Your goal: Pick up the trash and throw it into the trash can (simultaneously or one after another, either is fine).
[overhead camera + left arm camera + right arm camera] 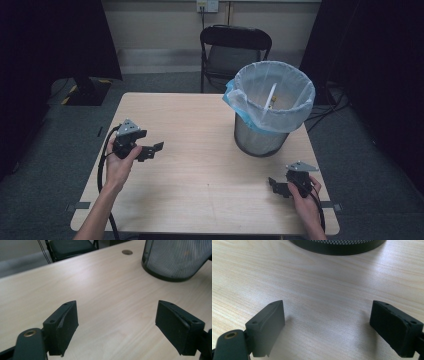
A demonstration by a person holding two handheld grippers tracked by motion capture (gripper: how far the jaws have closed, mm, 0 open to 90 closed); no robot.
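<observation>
While both hands rest low over the pale wooden bench [205,150], most of its top lies bare between them, with wide open room from the near edge up to the far left corner. A black wire-mesh wastebasket lined with a translucent blue-white plastic bag [265,107] stands toward the far right corner, close to the right edge; something small and pale lies inside it, too small to tell. No readable writing or label shows anywhere. The left gripper [156,148] sits near the left edge, held in an upturned hand with the forearm coming up from the near left corner, pointing right across the bench. Its jaws stand wide apart with nothing between them. The right gripper [273,186] sits by the near right corner, pointing left, just in front of the wastebasket. Its jaws are likewise spread and hold nothing.
</observation>
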